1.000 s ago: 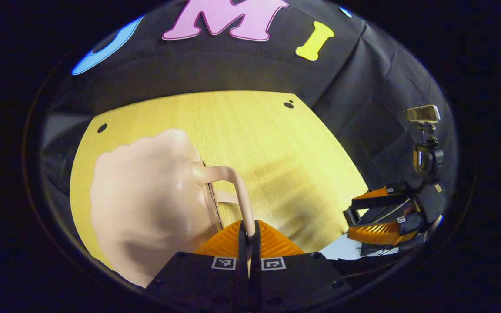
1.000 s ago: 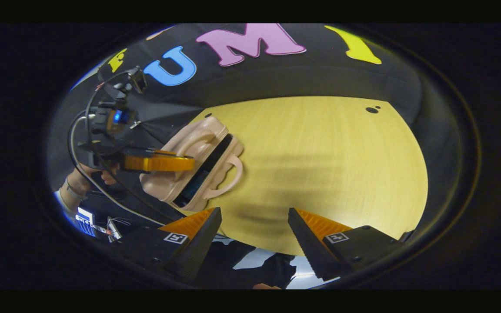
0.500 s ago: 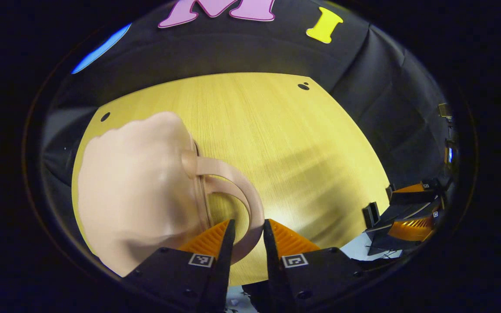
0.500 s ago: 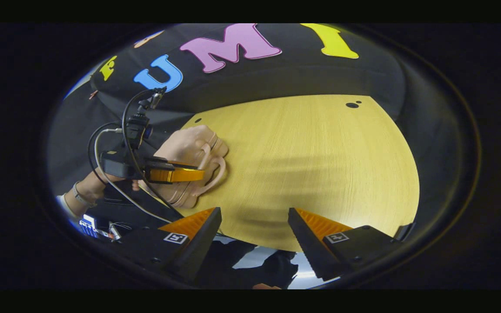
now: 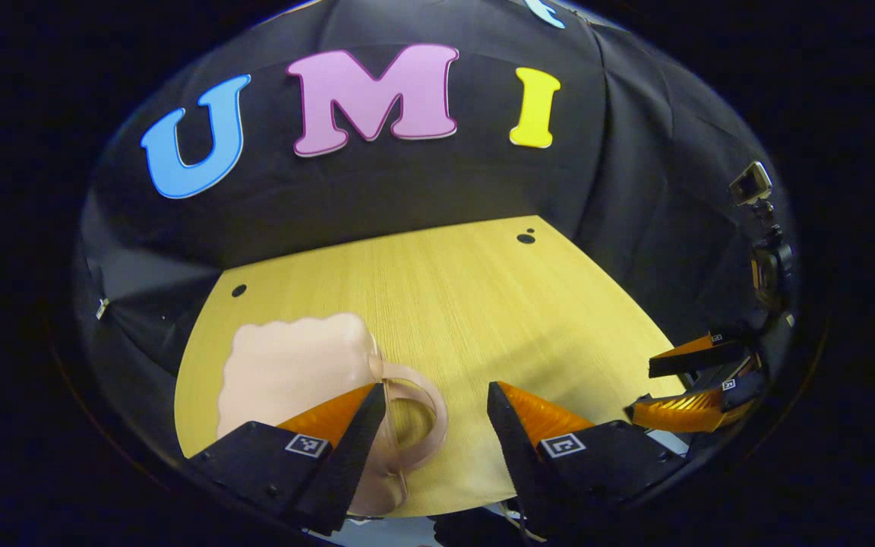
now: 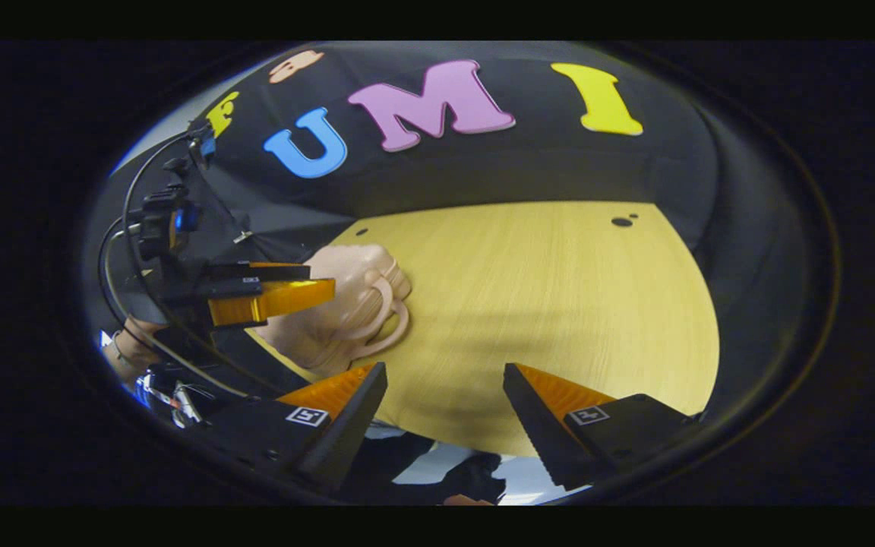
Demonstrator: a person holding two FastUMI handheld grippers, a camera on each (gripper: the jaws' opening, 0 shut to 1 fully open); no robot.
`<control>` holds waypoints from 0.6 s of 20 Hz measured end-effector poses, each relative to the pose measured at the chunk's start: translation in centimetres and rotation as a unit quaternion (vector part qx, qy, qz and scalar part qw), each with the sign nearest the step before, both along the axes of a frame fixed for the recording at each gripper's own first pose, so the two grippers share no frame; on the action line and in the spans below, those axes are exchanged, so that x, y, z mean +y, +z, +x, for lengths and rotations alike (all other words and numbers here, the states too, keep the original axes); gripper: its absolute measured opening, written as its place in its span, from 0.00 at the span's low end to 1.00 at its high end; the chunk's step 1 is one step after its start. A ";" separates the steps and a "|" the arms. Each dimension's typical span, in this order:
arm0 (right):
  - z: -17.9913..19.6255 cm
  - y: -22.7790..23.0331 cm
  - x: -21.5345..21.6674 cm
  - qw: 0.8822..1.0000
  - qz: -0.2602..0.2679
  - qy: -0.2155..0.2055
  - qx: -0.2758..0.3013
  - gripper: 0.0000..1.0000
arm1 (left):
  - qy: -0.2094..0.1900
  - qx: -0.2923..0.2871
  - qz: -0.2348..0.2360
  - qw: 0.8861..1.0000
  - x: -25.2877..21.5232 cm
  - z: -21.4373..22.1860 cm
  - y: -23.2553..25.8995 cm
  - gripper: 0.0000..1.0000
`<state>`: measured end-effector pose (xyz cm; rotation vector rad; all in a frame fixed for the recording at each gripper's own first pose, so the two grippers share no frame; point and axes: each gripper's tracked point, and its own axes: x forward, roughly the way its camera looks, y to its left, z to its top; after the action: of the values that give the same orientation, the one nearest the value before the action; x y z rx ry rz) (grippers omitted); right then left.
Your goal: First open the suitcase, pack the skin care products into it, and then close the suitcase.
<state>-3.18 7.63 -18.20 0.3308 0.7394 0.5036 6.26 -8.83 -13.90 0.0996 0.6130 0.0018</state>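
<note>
One pale pink suitcase (image 5: 293, 365) lies shut at the table's (image 5: 483, 304) near left corner, handle toward the centre. The left gripper (image 5: 434, 410) hangs just above it, fingers spread wide, empty. The right gripper (image 6: 445, 395) hovers nearby, likewise parted, gripping nothing.

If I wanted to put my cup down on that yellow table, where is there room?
Most of the table is bare: the whole stretch from the pink suitcase across to the far edge and back to the dark cloth wall. It is crowded only at the suitcase's corner, where the left tool hovers beside it.
</note>
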 end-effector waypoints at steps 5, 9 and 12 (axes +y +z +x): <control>4.8 7.9 -1.8 0.989 -0.038 -0.044 -0.137 0.98 | -0.003 -0.111 0.019 0.994 -1.9 -1.4 7.7 0.92; 7.5 15.6 -2.6 0.965 -0.042 -0.106 -0.235 0.98 | -0.024 -0.181 0.055 0.982 -1.5 -2.4 12.6 0.94; 8.4 19.9 -2.9 0.946 -0.032 -0.143 -0.290 0.98 | -0.010 -0.226 0.044 0.973 0.0 -4.0 17.2 0.95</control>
<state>5.20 4.70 1.70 0.2062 0.1283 0.2744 2.24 -8.83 3.32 0.1855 0.1552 0.0317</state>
